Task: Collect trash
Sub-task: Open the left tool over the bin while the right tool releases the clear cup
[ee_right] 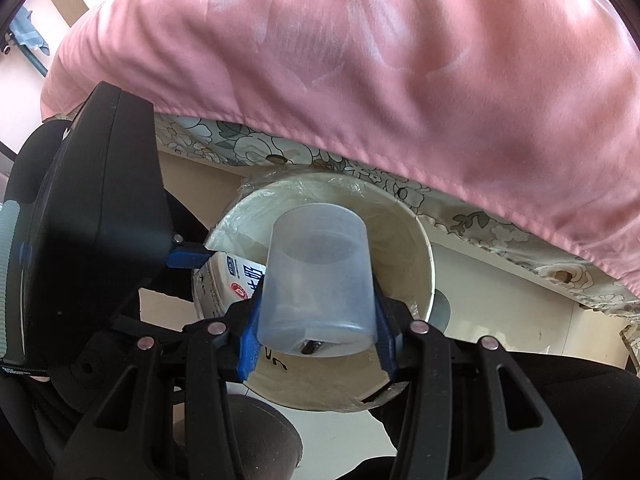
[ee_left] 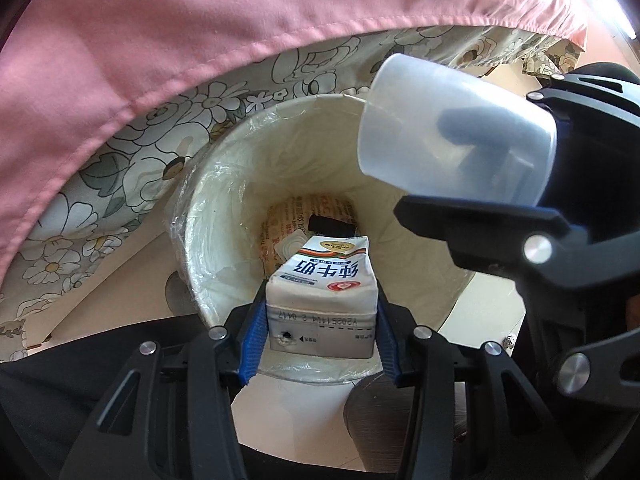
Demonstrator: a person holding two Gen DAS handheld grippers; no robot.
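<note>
My left gripper is shut on a white milk carton with blue print, held over the mouth of a round cream bin lined with clear plastic. Some printed wrappers lie at the bin's bottom. My right gripper is shut on a translucent plastic cup, its blue pads against the cup's sides, also above the bin. In the left wrist view the cup hangs at the upper right. In the right wrist view the carton shows to the left, behind the cup.
A pink cover over a floral sheet overhangs the far side of the bin. Pale floor tiles surround the bin. A dark shoe tip sits on the floor near the bin's front.
</note>
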